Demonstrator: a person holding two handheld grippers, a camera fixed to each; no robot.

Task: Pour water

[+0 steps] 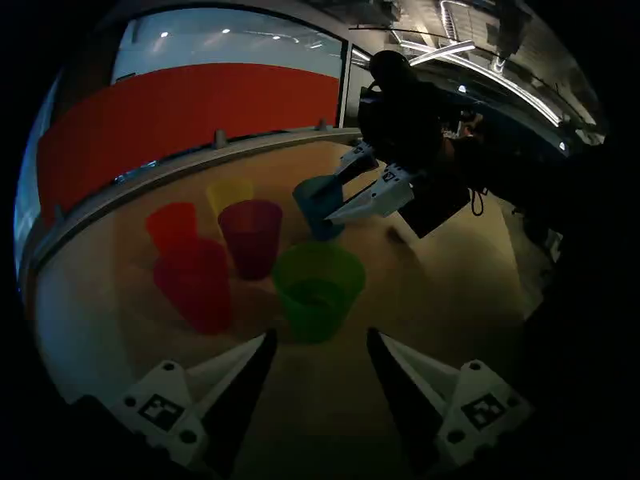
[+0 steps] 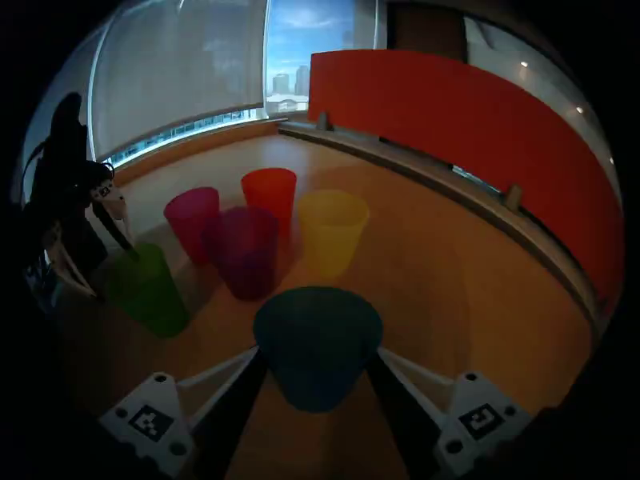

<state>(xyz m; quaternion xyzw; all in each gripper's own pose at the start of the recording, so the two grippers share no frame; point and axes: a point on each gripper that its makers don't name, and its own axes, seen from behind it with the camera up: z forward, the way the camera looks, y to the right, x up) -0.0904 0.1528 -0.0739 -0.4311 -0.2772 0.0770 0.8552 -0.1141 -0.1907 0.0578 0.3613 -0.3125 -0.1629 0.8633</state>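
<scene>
- The wooden tabletop [image 2: 448, 264] carries everything, and in the right gripper view it sweeps from 6 o'clock up to 1 o'clock.
- A long red wall panel [image 2: 480, 120] runs behind it, from 12 o'clock round to 3 o'clock in that view.
- A bright window [image 2: 292, 56] sits at 12 o'clock, with a blind beside it.
- Now the right gripper [image 2: 318, 352]: its jaws are clamped on the teal cup [image 2: 318, 344], one finger against each side.
- That cup stands upright between the fingers, at 6 o'clock in the right gripper view.
- Whether there's water in it, I cannot tell.
- Over to the left gripper [image 1: 320, 336], down at 6 o'clock in its own view: jaws spread wide, gripping nothing.
- The green cup [image 1: 318, 292] stands upright just ahead of those fingertips, its base right at the gap with space on both sides.
- The purple cup [image 1: 252, 236] stands at 10 o'clock from the green one, near it.
- The crimson cup [image 1: 196, 284] is at 9 o'clock from the green cup, just beside the purple one.
- The orange-red cup [image 1: 172, 224] stands behind the crimson cup, towards 10 o'clock.
- The yellow cup [image 1: 230, 194] sits farthest back, at 11 o'clock, just behind the purple cup.
- All six cups are upright, mouths up.
</scene>
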